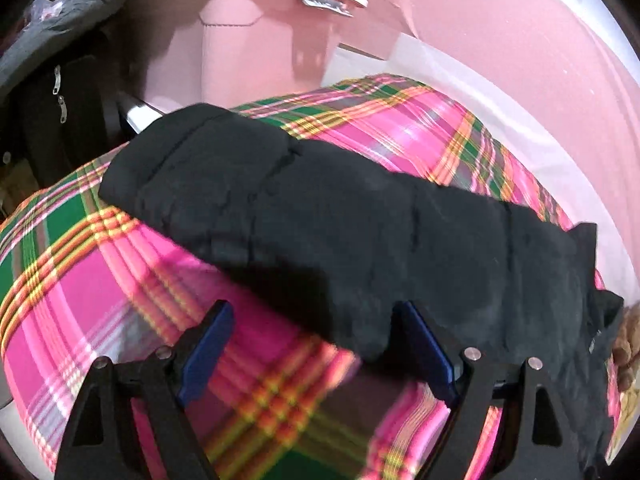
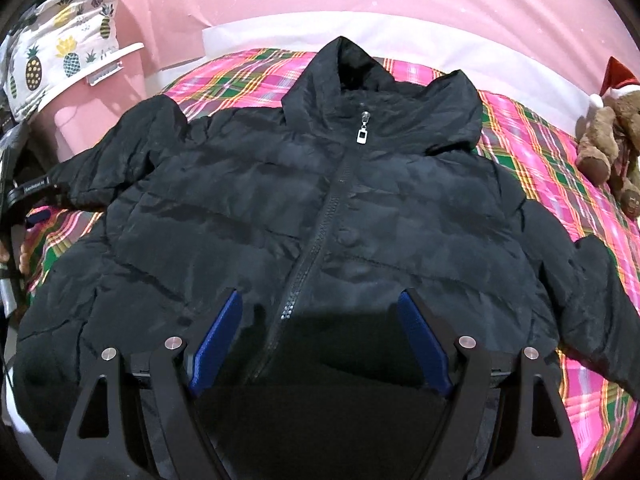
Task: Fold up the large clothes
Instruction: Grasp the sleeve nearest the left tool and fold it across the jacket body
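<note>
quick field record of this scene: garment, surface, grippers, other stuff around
garment: black puffer jacket, front up, zipped, spread flat
zipper pull: silver zipper pull, at the collar
surface: pink and green plaid cover
left gripper: open, by a jacket sleeve, holding nothing
right gripper: open, over the jacket's hem, holding nothing
nearby: teddy bear at the right edge; pineapple-print cloth at the upper left

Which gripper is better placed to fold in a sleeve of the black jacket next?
Probably the left gripper. It is open right at the edge of a sleeve stretched across the plaid blanket. The right gripper, also open, hovers over the jacket body near the zipper.
</note>
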{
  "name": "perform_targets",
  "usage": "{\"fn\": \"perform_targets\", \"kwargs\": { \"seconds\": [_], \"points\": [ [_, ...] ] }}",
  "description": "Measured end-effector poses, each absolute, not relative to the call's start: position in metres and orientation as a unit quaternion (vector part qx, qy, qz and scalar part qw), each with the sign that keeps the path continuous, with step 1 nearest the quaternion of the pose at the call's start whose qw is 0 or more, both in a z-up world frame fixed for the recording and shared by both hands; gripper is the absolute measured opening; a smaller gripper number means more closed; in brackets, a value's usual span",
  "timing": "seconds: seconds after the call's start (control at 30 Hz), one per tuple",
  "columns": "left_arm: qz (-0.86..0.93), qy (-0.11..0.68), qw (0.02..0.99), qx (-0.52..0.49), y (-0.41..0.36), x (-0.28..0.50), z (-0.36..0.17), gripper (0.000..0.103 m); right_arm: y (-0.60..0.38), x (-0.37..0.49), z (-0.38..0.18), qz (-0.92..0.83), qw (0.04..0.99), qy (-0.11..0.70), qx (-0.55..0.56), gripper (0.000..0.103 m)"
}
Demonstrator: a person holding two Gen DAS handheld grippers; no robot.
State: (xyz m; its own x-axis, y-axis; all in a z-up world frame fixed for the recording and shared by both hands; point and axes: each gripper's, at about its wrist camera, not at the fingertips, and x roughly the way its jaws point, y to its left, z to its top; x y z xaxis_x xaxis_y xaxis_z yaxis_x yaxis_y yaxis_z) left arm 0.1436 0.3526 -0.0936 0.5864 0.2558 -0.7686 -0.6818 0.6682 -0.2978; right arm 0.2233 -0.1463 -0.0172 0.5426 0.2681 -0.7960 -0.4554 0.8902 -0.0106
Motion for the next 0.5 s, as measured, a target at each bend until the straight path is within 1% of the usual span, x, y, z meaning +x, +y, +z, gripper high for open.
{"fn": "perform_targets", "kwargs": {
  "seconds": [0.03,0.13,0.23,0.3,0.33,0.37,0.4,0.5],
  "points": [
    [0.283,0.356,0.840,-0.297,0.356,0.147,-0.096,0.086,-0.147,0.225,-0.019,0.206,0.871,0.432,-0.109,0.080],
    [0.300,0.350,0.842,-0.281,0.361,0.157,-0.097,0.076,-0.150,0.229,-0.023,0.203,0.871,0.435,-0.109,0.080],
    [0.309,0.343,0.845,-0.271,0.365,0.163,-0.097,0.061,-0.155,0.232,-0.025,0.198,0.870,0.438,-0.106,0.080],
    [0.309,0.343,0.848,-0.262,0.366,0.168,-0.094,0.039,-0.160,0.234,-0.025,0.192,0.871,0.440,-0.103,0.080],
    [0.308,0.344,0.850,-0.256,0.365,0.170,-0.091,0.033,-0.163,0.233,-0.025,0.190,0.872,0.440,-0.101,0.080],
    [0.310,0.343,0.851,-0.249,0.363,0.171,-0.087,0.022,-0.165,0.232,-0.024,0.189,0.872,0.440,-0.100,0.080],
    [0.309,0.341,0.854,-0.243,0.361,0.171,-0.080,0.017,-0.169,0.231,-0.023,0.186,0.873,0.440,-0.098,0.080],
    [0.294,0.328,0.866,-0.236,0.350,0.169,-0.055,0.014,-0.176,0.228,-0.020,0.178,0.876,0.436,-0.099,0.080]
  ]
}}
